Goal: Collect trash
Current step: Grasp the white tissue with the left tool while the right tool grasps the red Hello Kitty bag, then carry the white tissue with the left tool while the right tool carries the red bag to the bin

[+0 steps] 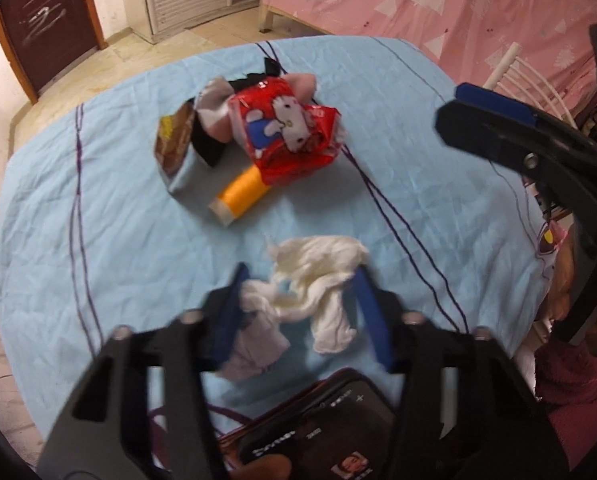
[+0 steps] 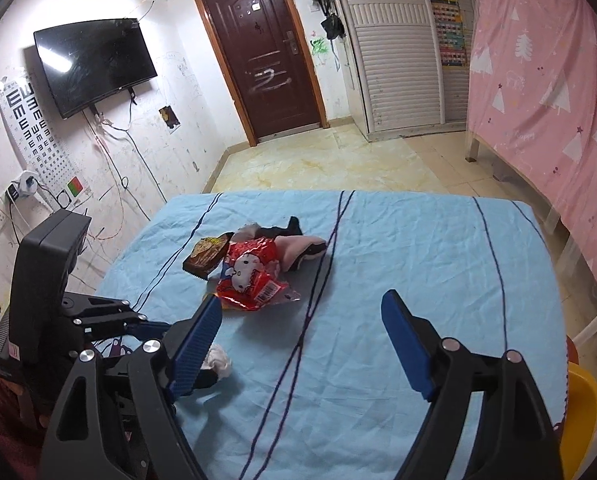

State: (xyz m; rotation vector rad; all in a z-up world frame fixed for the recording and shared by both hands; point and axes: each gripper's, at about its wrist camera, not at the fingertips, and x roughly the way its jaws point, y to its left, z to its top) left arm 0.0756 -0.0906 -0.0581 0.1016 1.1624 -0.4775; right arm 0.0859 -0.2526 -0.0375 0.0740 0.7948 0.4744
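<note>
Crumpled tissue [image 1: 318,280] lies near on the blue tablecloth [image 1: 98,240], blurred, between the left gripper [image 1: 298,312] pads, contact unclear; right gripper [image 2: 302,344] gapes empty; dark packet [image 1: 330,440] writing unreadable

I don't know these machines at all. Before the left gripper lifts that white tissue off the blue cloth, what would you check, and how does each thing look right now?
1. Tissue between the left gripper's blue fingers: ok.
2. Fingers pressing the tissue: not ok, the right-hand one shows a gap.
3. Whole wad inside the gripper: not ok, a flap trails out beyond the fingertips.
4. Blue cloth free of the fingers: cannot tell, the tips are blurred.
5. Right gripper out of the way: ok, open, empty, off to one side.
6. Red wrapper and orange roll clear of the lift: ok, both lie farther up the table.
</note>
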